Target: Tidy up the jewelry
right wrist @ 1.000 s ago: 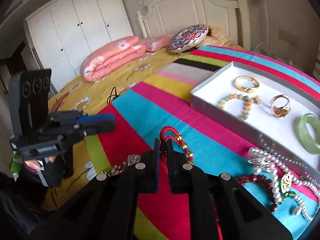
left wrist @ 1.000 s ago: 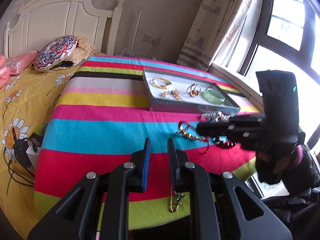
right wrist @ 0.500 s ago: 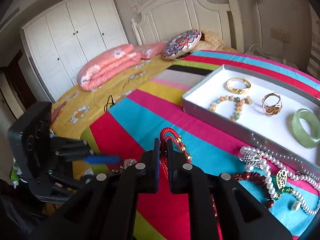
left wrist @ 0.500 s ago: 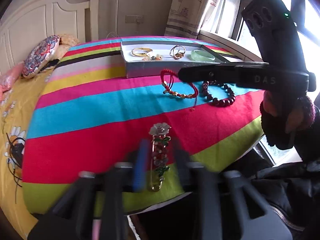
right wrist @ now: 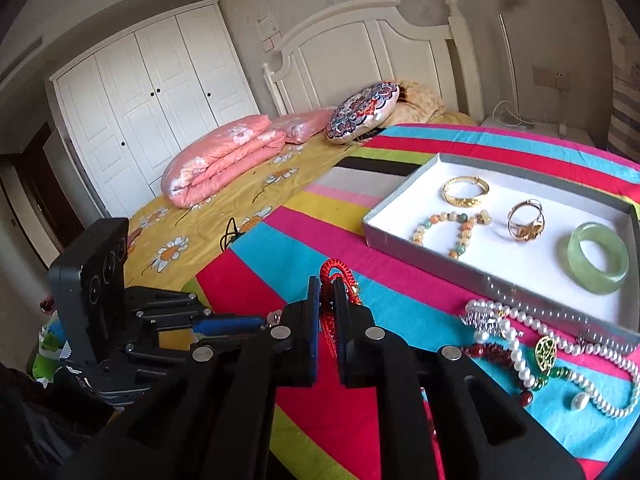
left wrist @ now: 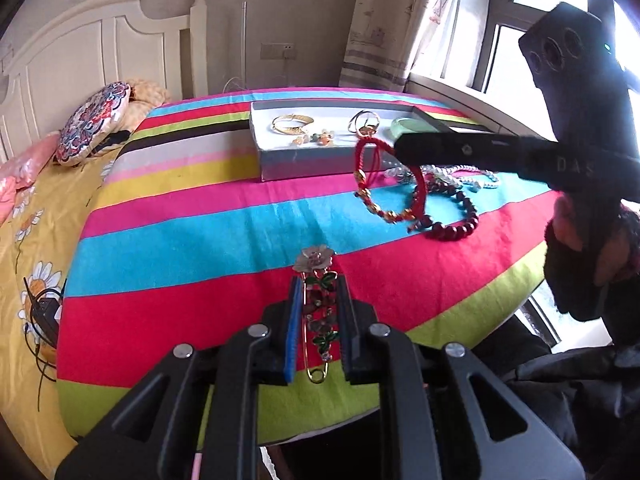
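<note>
Striped cloth (left wrist: 200,248): left tool (left wrist: 319,320) clamps flowered gold brooch (left wrist: 318,304), right tool (right wrist: 327,312) clamps red cord bracelet (right wrist: 334,270).

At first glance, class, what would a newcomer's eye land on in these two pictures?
Probably the striped cloth, loud in pink, blue and red. Next, the right gripper lifting a red cord bracelet just in front of the grey tray, and the left gripper closed on a flower brooch pin at the near edge.
</note>
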{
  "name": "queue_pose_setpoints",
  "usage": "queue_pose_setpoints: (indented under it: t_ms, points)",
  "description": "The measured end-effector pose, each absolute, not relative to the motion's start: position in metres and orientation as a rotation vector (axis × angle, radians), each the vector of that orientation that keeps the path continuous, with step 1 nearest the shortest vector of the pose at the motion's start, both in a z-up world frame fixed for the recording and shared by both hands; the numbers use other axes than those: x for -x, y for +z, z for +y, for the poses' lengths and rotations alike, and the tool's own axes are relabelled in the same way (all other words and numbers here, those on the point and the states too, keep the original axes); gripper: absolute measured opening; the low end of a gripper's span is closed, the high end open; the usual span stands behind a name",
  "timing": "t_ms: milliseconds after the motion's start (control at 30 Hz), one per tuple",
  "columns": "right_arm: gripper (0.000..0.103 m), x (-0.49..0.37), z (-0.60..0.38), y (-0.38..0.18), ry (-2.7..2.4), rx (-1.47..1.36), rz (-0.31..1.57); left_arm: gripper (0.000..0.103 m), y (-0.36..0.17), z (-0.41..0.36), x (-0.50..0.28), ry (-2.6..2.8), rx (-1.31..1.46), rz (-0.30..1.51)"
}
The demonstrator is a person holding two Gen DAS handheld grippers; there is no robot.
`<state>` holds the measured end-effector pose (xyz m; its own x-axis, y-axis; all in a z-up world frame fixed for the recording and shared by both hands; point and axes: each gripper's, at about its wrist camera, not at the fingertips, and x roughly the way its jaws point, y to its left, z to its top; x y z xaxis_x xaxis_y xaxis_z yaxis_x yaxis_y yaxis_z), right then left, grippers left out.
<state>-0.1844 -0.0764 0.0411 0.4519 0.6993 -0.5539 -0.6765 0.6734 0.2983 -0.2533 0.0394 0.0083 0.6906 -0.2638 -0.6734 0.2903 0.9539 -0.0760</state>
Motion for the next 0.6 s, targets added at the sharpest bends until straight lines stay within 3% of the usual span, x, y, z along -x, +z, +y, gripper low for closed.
queue_pose_setpoints:
  t_ms: [600]
  points:
    - [0.01,0.188,-0.101,0.058,0.804,-0.071,0.646,0.016,0.024,0.038,0.24,-0.264,-0.052,0.72]
